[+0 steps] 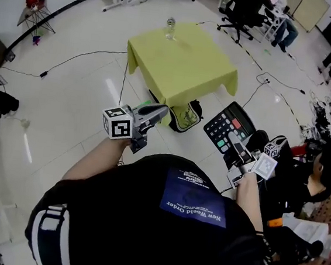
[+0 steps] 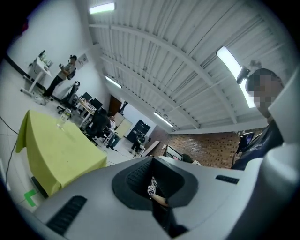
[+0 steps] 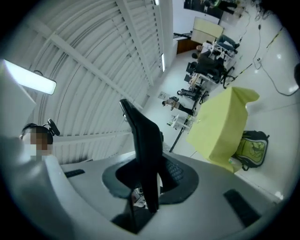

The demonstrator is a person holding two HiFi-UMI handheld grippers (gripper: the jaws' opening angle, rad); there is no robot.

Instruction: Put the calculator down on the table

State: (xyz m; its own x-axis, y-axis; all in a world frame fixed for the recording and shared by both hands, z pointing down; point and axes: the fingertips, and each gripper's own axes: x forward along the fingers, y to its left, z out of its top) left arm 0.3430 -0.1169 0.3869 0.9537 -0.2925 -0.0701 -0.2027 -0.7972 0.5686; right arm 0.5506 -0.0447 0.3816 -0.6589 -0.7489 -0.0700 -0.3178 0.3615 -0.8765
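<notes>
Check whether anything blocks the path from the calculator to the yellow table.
Nothing visible does. The calculator, held in the right gripper, has open floor between it and the table. A bag lies low at the table's near side, and a glass stands only at the far edge.

Ceiling tube lights [image 2: 233, 60] flood the room with bright, even white light. On the glossy floor [image 1: 67, 118] they leave pale streaks of glare, and the yellow table [image 1: 184, 66] casts only a faint, soft shadow. The head view bends at its edges. Both gripper views are strong fisheyes with black corners; the left tool [image 2: 152, 186] and right tool [image 3: 146, 185] are soft up close, and the calculator [image 3: 140, 136] is a dark backlit silhouette against the pale ceiling [image 3: 93, 56].
</notes>
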